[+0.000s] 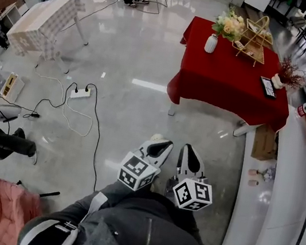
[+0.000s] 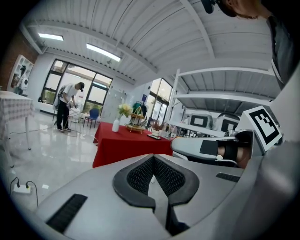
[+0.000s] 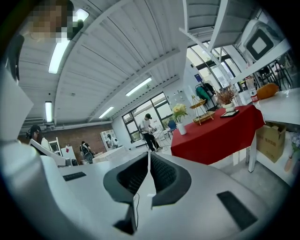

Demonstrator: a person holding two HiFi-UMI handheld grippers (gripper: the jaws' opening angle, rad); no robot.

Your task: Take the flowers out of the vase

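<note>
I hold both grippers low in front of my dark grey jacket point(image 1: 141, 227), side by side above the glossy grey floor point(image 1: 135, 58). The left gripper point(image 1: 160, 144) has its jaws pressed together with nothing between them. The right gripper point(image 1: 189, 153), just beside it on the right, is closed and empty in the same way.

The task's things are well apart from both grippers, at the far side of the room. There a rectangular surface draped in a red cloth point(image 1: 229, 85) carries a slim white ceramic vase point(image 1: 211, 43) near its far left corner. The vase stands upright, and the bunch of cream and pale yellow flowers point(image 1: 230, 25) is in it. Just to the right of the vase is a gold wire tiered stand point(image 1: 254, 40). Nearer me on the red cloth lies a flat black tablet point(image 1: 267, 86), with a small white pot of dried reddish sprigs point(image 1: 289, 75) at the right edge.

A white power strip point(image 1: 80, 93) with trailing cables lies on the floor to the left. A long white counter point(image 1: 281, 187) runs along the right side.
</note>
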